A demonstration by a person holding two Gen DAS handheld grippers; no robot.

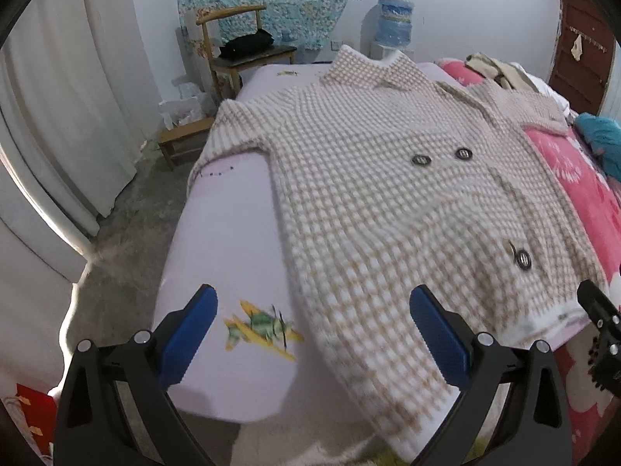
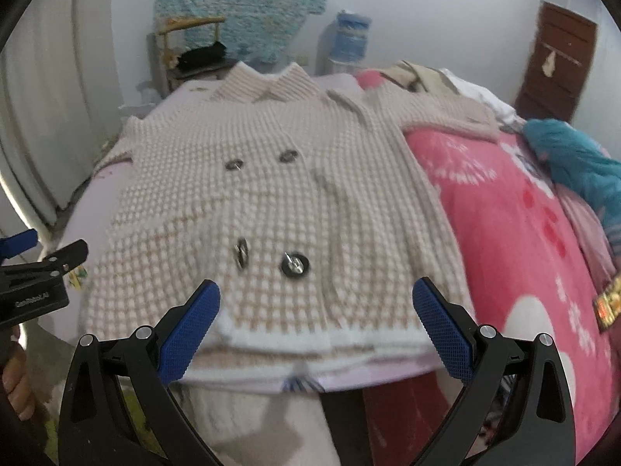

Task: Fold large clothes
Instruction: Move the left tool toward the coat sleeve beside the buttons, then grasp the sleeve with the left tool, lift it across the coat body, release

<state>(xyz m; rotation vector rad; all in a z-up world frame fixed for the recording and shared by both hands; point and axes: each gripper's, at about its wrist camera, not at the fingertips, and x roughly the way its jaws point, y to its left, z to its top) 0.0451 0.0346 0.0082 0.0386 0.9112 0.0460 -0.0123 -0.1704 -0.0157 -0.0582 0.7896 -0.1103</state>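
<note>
**Coat laid flat on the bed, both claws wide and empty**

I had the left claw spread wide, its blue pads well apart with nothing between them. Under its left pad lay bare lilac bed sheet with a small aeroplane print; under its right pad lay the lower left edge of the checked coat. The right claw was equally wide and held nothing, hovering just short of the coat's white hem band, which ran crosswise between its two pads.

The coat lay spread face up on the bed. Its long axis ran straight away from both claws: hem nearest me, collar at the far end, pointing toward the back wall. Two pairs of dark buttons sat along that axis, one pair just ahead of the right claw and one farther on. One sleeve reached out to the left of the left claw, over the bed's edge side; the other sleeve stretched right, onto a pink blanket that lay to the right of the right claw.

Beyond the collar I saw a wooden chair and a water bottle. A teal garment lay far right on the blanket. The frames were somewhat blurred near the hem.
</note>
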